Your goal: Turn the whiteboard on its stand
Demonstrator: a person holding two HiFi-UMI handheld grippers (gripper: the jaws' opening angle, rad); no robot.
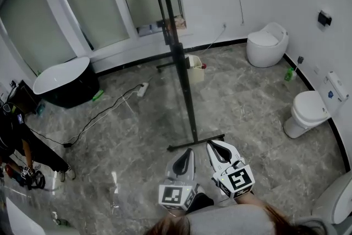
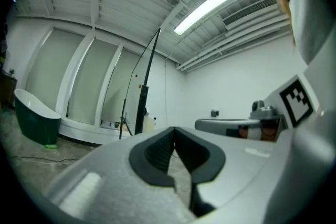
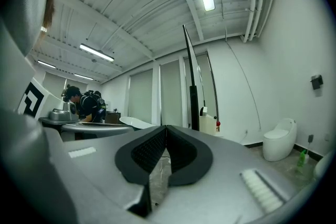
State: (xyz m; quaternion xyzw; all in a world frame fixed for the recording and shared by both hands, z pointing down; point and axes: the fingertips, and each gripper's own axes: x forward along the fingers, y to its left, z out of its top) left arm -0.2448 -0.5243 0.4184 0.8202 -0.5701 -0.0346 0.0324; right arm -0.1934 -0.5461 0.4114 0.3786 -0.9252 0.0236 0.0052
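At far left of the head view, a black bathtub [image 1: 63, 82] sits by the wall. Left claw [image 1: 189, 152]: jaws together, nothing held. Whiteboard [image 1: 179, 60] stands edge-on at centre, its stand foot [image 1: 196, 142] on the floor just ahead of both claws, untouched. Right claw [image 1: 213, 146]: jaws likewise together, empty. Step judged: approach; turning not yet begun. Next move calls for opening a claw, taking the board's near edge, then swinging it about the stand.
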